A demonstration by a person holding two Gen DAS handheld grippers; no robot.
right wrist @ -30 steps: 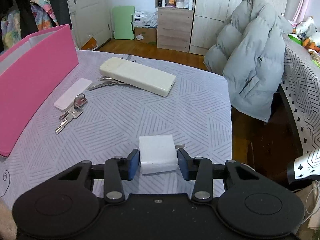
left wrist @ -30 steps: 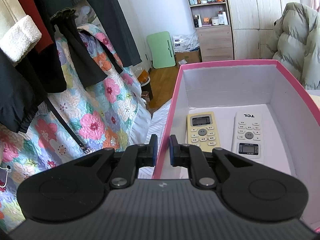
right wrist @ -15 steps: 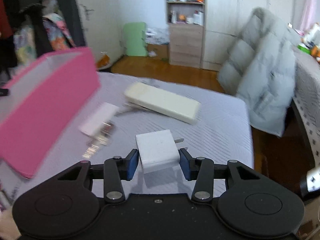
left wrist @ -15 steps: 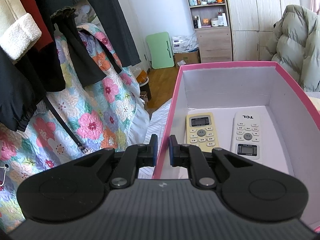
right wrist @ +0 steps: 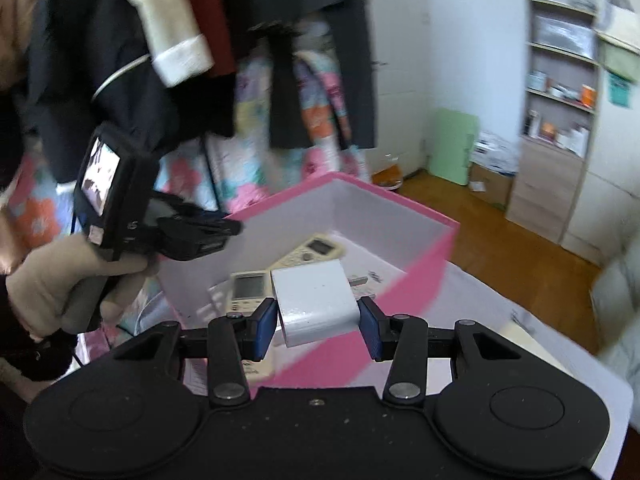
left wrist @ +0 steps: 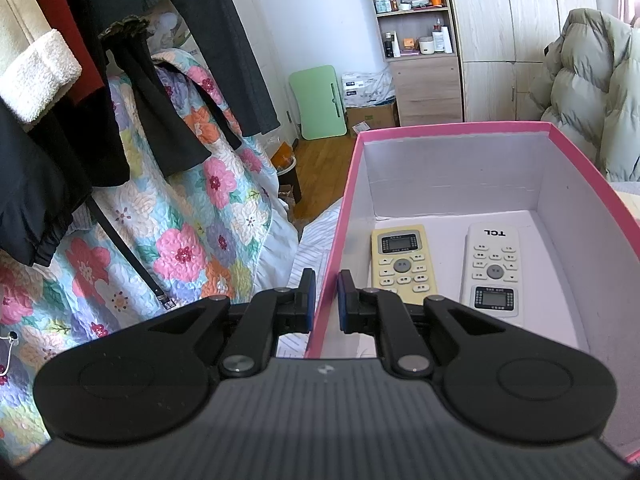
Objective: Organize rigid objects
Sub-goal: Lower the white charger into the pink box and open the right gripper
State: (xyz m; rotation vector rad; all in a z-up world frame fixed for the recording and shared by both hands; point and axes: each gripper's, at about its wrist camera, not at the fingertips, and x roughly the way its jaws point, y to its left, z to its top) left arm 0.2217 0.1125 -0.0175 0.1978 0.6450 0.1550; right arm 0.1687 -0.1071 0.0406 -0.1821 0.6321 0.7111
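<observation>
Left gripper: jaws clamped on the near left wall of the pink box, yellow remote and white remote lying side by side inside. Right gripper: jaws clamped on a white charger plug, raised over the box's near wall.

Daylit room, bright. Left wrist view sharp; fisheye bends edges. Right wrist view motion-blurred, hanging clothes and shelf smeared. Soft shadows inside pink box.
</observation>
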